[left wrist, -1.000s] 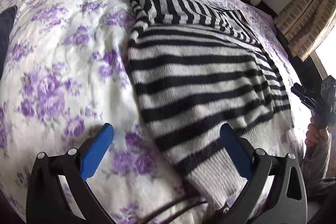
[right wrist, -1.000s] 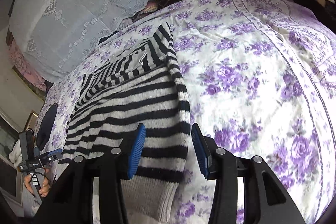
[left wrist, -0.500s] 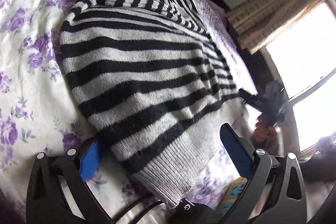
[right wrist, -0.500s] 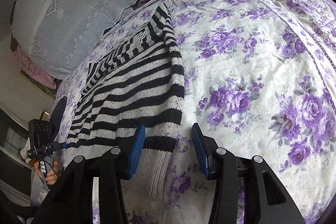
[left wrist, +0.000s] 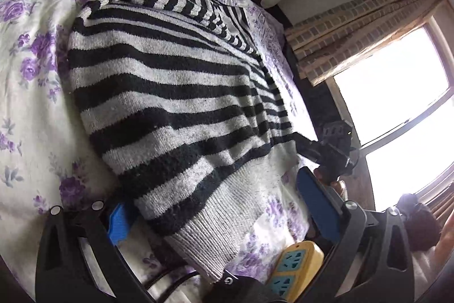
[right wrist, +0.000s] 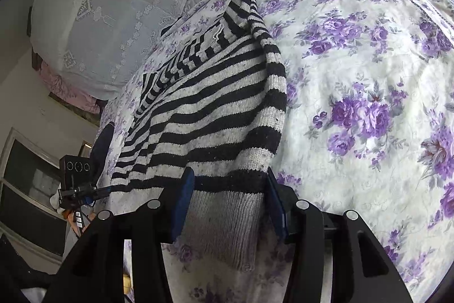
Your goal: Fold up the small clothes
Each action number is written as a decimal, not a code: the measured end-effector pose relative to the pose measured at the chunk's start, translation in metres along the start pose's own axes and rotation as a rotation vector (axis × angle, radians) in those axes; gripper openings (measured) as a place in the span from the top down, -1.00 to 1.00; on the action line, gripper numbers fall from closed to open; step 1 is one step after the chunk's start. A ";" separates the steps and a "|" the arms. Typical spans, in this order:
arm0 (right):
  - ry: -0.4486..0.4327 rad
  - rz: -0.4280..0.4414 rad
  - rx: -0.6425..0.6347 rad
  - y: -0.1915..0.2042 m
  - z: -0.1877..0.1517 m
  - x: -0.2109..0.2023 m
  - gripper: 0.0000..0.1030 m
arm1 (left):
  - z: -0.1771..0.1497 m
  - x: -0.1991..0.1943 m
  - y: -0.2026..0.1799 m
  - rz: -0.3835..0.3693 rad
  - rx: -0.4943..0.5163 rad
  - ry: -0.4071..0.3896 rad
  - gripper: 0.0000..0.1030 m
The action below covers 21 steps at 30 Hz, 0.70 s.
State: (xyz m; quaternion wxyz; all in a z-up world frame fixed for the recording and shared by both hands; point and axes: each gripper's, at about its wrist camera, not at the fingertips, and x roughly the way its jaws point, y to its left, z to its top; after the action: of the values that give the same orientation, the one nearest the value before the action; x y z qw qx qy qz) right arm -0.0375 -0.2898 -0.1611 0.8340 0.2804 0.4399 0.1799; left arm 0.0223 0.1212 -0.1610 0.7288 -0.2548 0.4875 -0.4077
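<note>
Looks like the grab-the-hem step of the fold is being set up here. The striped sweater (left wrist: 170, 93) is lying spread flat on the flowered bedsheet (right wrist: 369, 75), with its grey ribbed hem at the near edge of the bed. That hem is being straddled at both corners: the left hand-held gripper (left wrist: 215, 209) is standing wide open around one corner, pads clear of the knit, and the right hand-held gripper (right wrist: 229, 200) is sitting half-open around the other corner, its jaws having just been opening a touch, with the rib between the blue pads but apparently not being pinched yet. So nothing is being held so far, as best judged. Next, both sets of jaws probably need closing on the hem, low enough to catch both layers, before it's lifted toward the collar end. A yellow power strip (left wrist: 295, 266) is lying just beside the hem.
</note>
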 end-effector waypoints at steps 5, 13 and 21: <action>0.029 0.003 -0.005 -0.005 -0.005 -0.005 0.07 | -0.012 0.000 -0.003 0.055 0.028 0.021 -0.81; -0.019 -0.035 -0.007 0.005 0.001 0.007 0.69 | 0.008 0.010 0.005 0.129 0.000 0.008 0.44; 0.022 -0.043 0.006 -0.005 -0.004 0.008 0.64 | -0.008 -0.004 0.014 0.152 -0.036 0.017 0.40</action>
State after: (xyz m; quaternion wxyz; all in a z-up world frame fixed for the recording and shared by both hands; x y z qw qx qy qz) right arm -0.0364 -0.2879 -0.1707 0.8319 0.2714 0.4555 0.1638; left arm 0.0186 0.1321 -0.1728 0.7490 -0.2266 0.5187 -0.3444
